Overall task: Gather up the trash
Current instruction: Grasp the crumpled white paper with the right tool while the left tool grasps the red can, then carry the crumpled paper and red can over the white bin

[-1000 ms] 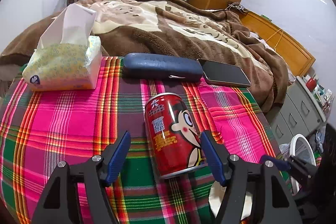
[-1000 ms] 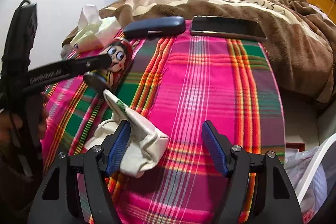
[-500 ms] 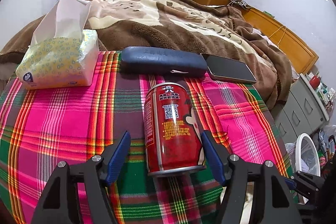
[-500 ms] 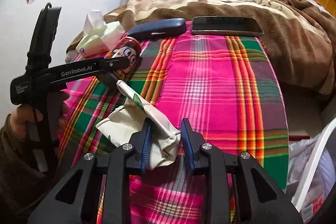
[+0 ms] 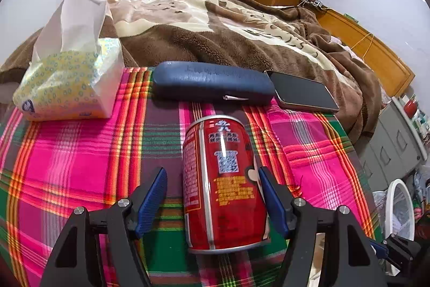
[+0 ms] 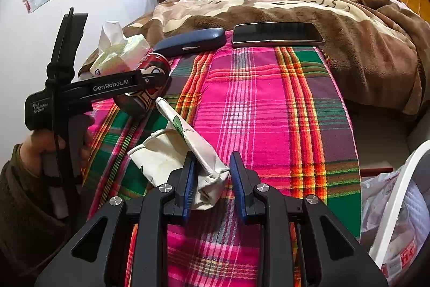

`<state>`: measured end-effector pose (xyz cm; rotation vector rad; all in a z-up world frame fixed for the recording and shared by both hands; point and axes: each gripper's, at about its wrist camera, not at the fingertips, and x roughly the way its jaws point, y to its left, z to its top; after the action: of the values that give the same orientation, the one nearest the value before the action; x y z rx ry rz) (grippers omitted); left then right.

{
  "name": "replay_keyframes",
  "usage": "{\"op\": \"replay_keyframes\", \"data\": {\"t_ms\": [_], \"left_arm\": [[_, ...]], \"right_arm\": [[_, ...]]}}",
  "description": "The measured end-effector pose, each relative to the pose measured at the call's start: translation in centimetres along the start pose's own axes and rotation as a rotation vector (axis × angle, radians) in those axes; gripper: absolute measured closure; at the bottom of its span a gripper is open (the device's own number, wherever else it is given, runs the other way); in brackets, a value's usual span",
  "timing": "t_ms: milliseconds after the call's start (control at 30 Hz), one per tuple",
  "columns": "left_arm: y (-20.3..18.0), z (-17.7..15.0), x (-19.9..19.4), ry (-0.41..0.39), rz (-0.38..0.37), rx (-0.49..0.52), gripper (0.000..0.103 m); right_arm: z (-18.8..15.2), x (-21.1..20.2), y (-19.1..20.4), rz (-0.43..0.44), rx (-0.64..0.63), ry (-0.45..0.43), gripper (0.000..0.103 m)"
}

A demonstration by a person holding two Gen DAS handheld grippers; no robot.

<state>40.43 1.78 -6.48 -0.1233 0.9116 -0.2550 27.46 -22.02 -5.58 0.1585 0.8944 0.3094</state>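
Two trash items in play. The red can (image 5: 224,184) lies tipped on the plaid-covered desk (image 5: 67,152), sitting between the fingers of my left claw (image 5: 212,199). Its long axis runs straight away from the claw toward the bed (image 5: 215,26), base rim nearest my camera, top end pointing at the blue case (image 5: 212,84). Left claw is spread: right pad looks touching or nearly touching the can wall, left pad clearly apart from it, so not gripped yet. Can is off-centre toward the right pad.

Second item: crumpled white paper bag (image 6: 185,158), on the desk's near edge. My right claw (image 6: 212,179) has just been closing and now pinches the bag's folded near end; both pads press into the paper. The bag's long axis runs diagonally, up and left from the claw toward the can (image 6: 150,82), its free tip close to the can's base. In the right view the left claw (image 6: 145,78) is over the can, the person's hand (image 6: 48,144) on its handle.

Judgement: right side is ready to lift. The white bin with liner (image 6: 397,206) is off the desk's right edge, just beside the right claw, so that hand is the nearer one to it. Left needs to shift sideways to centre the can, then squeeze across its width.

Further out: tissue pack (image 5: 67,88) at far left, phone (image 5: 303,93) beside the case. Not trash, leave them.
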Motion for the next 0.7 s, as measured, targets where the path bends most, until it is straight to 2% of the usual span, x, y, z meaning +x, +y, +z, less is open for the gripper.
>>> {"op": "replay_keyframes", "data": {"t_ms": [33, 100, 433, 700], "left_arm": [[0.0, 0.0, 0.0, -0.002, -0.006, 0.0, 0.038], [-0.1, 0.0, -0.1, -0.008, -0.004, 0.004, 0.049], [-0.4, -0.9, -1.5, -0.022, 0.017, 0.02, 0.05], [-1.4, -2.5, -4.5, -0.052, 0.012, 0.038, 0.05]], "right_arm": [[0.0, 0.0, -0.1, 0.001, 0.004, -0.002, 0.078], [0.0, -0.1, -0.2, 0.0, 0.008, -0.006, 0.078], [-0.2, -0.7, -0.7, -0.012, 0.034, -0.024, 0.078], [-0.5, -2.2, -1.0, -0.012, 0.063, -0.054, 0.079]]}}
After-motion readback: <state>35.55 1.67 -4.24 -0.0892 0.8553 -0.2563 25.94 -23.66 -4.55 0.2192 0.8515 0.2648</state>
